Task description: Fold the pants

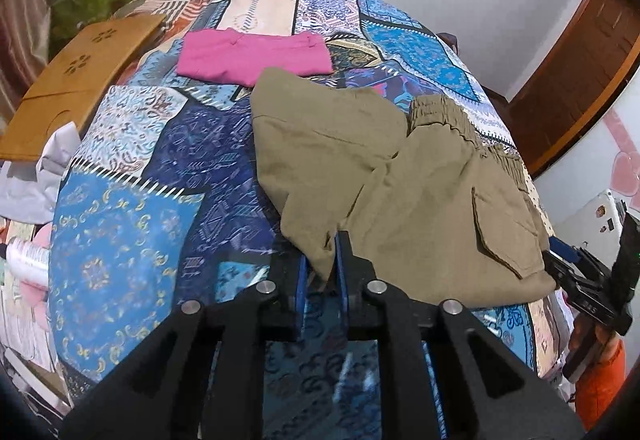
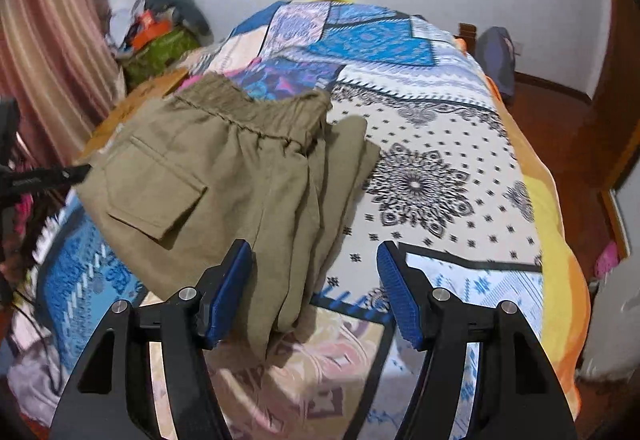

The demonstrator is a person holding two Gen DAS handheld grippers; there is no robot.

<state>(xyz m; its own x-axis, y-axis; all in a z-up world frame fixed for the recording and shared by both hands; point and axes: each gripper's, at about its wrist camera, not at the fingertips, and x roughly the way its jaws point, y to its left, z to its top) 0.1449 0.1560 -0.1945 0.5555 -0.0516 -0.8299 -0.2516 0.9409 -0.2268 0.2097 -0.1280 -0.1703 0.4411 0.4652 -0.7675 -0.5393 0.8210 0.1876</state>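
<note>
The pants [image 1: 384,180] lie on the bed [image 1: 132,224], waistband toward its right side. A folded garment [image 1: 252,54] lies behind them, touching their far edge. A board [image 1: 76,84] lies at the bed's left edge.

Bed [image 1: 132,224] with patchwork cover; khaki pants [image 1: 384,176] lie on it, folded pink garment [image 1: 252,54] beyond them.

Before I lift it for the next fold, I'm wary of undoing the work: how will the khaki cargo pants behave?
The khaki cotton cargo pants will probably flop: they wrinkle where the left tool pinches them. Their stacked layers look loose, so they may slide apart. The elastic waistband end seems bulkier and may sag first.
</note>
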